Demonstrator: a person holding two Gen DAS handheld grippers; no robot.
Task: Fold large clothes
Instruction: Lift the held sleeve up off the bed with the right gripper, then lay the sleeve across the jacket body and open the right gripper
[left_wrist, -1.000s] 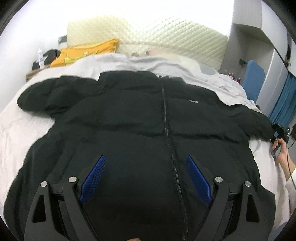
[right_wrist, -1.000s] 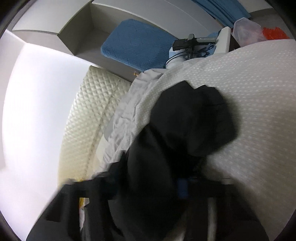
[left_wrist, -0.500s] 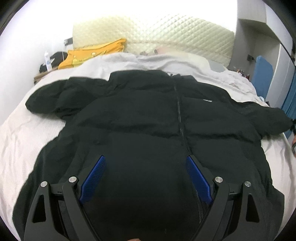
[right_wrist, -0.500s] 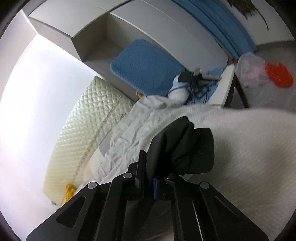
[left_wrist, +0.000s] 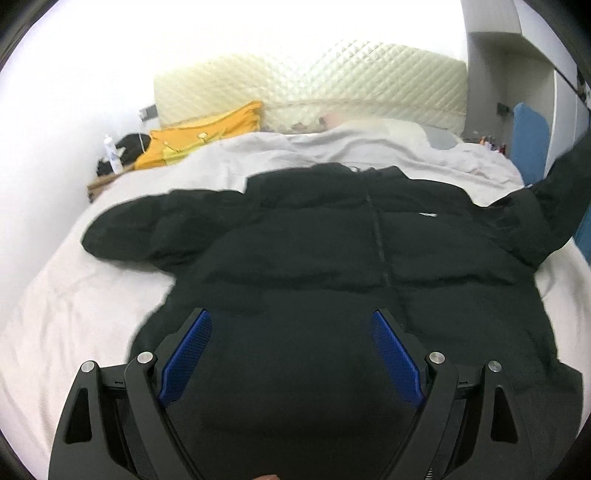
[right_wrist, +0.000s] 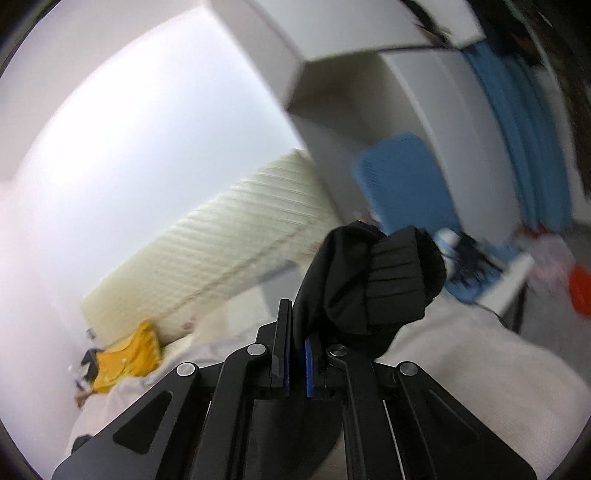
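Note:
A large black puffer jacket (left_wrist: 332, 266) lies front up and zipped on the bed, collar toward the headboard. Its left sleeve (left_wrist: 147, 229) lies spread out on the sheet. Its right sleeve (left_wrist: 557, 192) rises off the bed at the right edge. My left gripper (left_wrist: 291, 354) is open and empty, hovering over the jacket's lower body. My right gripper (right_wrist: 295, 339) is shut on the right sleeve's cuff (right_wrist: 373, 280) and holds it up in the air, well above the bed.
The bed has a white sheet (left_wrist: 74, 314) and a cream quilted headboard (left_wrist: 314, 81). A yellow garment (left_wrist: 199, 136) and a bottle (left_wrist: 110, 151) lie at the far left. A blue cushion (right_wrist: 406, 184), white shelving and blue curtains (right_wrist: 517, 129) stand to the right.
My right gripper has closed on the cuff and lifted the right sleeve off the bed. My left gripper has drifted left over the jacket, still open.

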